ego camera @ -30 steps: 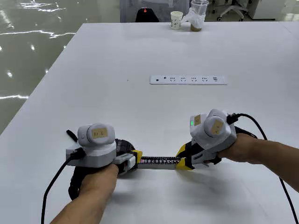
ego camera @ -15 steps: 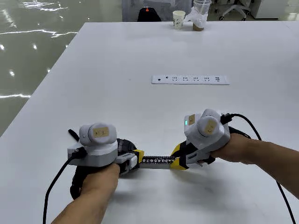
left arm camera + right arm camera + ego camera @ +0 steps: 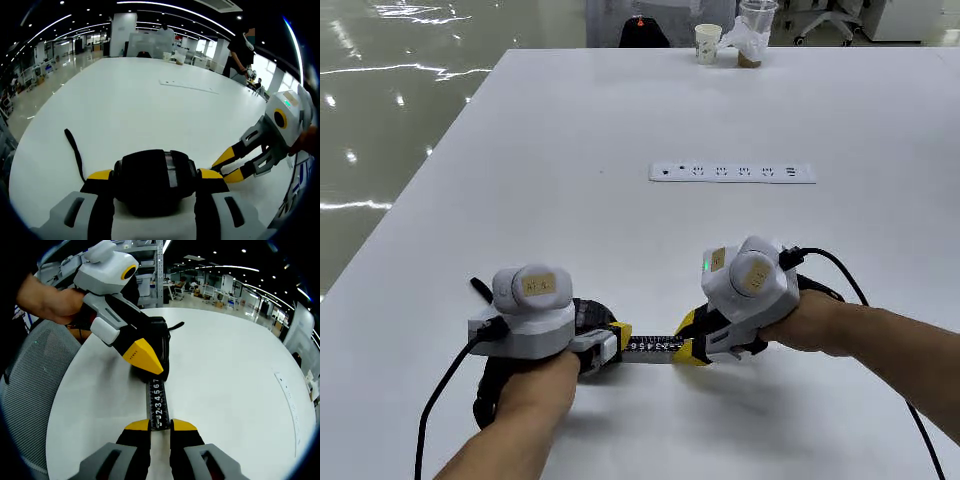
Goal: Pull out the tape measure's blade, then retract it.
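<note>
A black tape measure case (image 3: 586, 313) rests on the white table (image 3: 620, 200), and my left gripper (image 3: 612, 342) is shut on it. In the left gripper view the case (image 3: 150, 167) sits between the yellow-tipped jaws of that gripper (image 3: 155, 177), its wrist strap (image 3: 75, 152) lying to the left. A short length of blade (image 3: 652, 344) runs right to my right gripper (image 3: 686, 340), which is shut on the blade's end. In the right gripper view the numbered blade (image 3: 157, 401) leads from the gripper (image 3: 160, 426) to the case (image 3: 156, 352).
A white power strip (image 3: 732, 172) lies mid-table, beyond the grippers. A paper cup (image 3: 708, 43) and a plastic cup (image 3: 753, 30) stand at the far edge. The table's left edge (image 3: 410, 195) drops to a shiny floor. Cables trail from both grippers.
My right gripper has moved left toward the case, still holding the blade's end, and the exposed blade has grown shorter. The left gripper and case have stayed put.
</note>
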A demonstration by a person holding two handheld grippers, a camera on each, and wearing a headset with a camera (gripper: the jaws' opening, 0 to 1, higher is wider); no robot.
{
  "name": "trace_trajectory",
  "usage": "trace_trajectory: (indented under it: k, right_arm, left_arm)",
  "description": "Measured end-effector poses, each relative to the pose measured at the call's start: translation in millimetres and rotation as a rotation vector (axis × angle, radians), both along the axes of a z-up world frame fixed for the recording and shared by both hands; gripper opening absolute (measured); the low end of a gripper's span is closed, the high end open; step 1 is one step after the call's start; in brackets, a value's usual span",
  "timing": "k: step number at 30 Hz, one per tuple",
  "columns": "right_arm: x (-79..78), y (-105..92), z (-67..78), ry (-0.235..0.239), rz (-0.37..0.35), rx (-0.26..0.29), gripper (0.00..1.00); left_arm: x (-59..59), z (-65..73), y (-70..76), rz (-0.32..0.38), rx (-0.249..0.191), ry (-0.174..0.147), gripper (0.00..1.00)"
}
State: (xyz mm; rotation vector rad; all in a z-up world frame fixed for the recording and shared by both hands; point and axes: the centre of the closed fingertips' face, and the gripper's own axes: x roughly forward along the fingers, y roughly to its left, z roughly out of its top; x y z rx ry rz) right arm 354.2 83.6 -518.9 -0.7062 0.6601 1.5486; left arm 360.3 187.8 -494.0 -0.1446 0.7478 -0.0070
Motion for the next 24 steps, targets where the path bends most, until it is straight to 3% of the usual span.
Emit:
trace_trajectory:
  k: [24]
  right_arm:
    - [-6.2,34.9,0.0,0.004,0.011,0.036,0.11]
  left_arm:
    - [0.0,0.1,0.5,0.006,-0.009,0.003,0.60]
